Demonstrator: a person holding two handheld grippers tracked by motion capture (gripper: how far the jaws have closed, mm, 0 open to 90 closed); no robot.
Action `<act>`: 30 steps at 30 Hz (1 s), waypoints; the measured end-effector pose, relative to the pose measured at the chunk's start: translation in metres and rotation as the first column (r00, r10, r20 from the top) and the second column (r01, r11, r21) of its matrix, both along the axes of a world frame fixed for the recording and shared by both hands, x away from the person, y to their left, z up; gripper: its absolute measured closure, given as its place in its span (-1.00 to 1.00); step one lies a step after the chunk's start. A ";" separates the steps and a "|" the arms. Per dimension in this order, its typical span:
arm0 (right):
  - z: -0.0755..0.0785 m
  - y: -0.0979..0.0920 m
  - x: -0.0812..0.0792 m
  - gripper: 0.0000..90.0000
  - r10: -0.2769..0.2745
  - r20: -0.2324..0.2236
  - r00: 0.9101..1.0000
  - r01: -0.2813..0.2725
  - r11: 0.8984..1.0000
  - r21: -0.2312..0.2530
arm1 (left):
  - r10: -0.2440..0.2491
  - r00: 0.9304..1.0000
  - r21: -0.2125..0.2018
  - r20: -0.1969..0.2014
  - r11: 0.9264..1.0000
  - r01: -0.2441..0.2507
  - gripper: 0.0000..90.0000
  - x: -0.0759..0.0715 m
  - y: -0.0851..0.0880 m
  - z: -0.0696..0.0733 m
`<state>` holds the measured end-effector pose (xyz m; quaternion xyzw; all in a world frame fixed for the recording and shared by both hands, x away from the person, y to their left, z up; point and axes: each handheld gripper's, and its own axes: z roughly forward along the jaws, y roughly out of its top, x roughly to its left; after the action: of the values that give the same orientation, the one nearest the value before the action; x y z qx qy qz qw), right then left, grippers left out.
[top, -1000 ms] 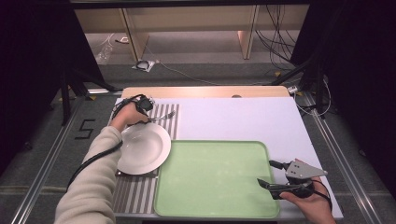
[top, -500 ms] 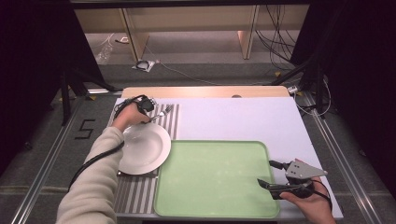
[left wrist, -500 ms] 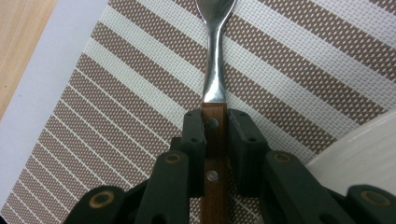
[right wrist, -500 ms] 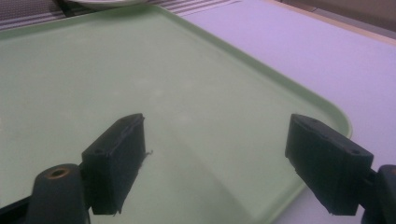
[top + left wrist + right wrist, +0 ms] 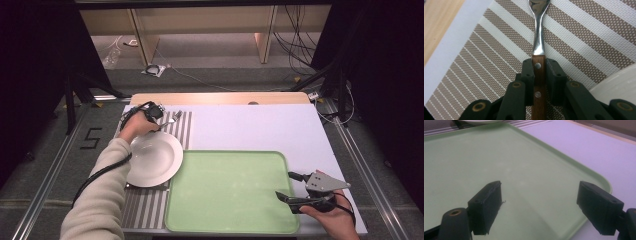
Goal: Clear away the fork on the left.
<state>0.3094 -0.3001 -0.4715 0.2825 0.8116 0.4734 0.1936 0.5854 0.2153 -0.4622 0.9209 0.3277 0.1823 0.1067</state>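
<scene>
A fork (image 5: 172, 119) with a wooden handle and a steel neck (image 5: 538, 37) lies on the striped placemat (image 5: 147, 210) beyond the white plate (image 5: 152, 157). My left gripper (image 5: 160, 121) reaches it from the plate's far left edge. Its jaws have just been closing and now press both sides of the riveted handle, as the left gripper view (image 5: 539, 67) shows. At the table's near right, my right gripper (image 5: 284, 185) is open, its jaws spread over the right end of the green tray (image 5: 230, 190) with nothing between them (image 5: 540, 192).
The plate's rim (image 5: 621, 82) lies close beside the left jaws. The pale table cover (image 5: 260, 125) stretches behind the tray, with a wooden strip along the far edge. The tray's raised rim (image 5: 599, 180) curves between the right jaws.
The left jaws have closed on the fork's handle, and the left hand has shifted slightly toward it. The right hand and its gripper have stayed where they were.
</scene>
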 end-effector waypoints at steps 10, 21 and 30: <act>0.001 -0.001 -0.001 -0.53 -0.006 0.003 1.000 0.006 1.000 -0.010 | 0.074 0.992 -0.053 0.105 0.996 -0.069 0.72 -0.006 0.004 0.011; 0.001 -0.001 0.000 -0.53 -0.009 0.007 1.000 0.009 1.000 0.001 | 0.170 0.962 -0.169 0.212 0.976 -0.135 0.72 -0.014 0.006 0.023; 0.000 -0.002 0.001 -0.53 -0.007 0.000 1.000 0.007 1.000 0.007 | 0.210 0.935 -0.213 0.285 0.965 -0.152 0.72 -0.023 0.007 0.032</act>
<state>0.3105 -0.3017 -0.4716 0.2858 0.8091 0.4754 0.1943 0.5627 0.2223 -0.4304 0.8332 0.4065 0.2997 0.2250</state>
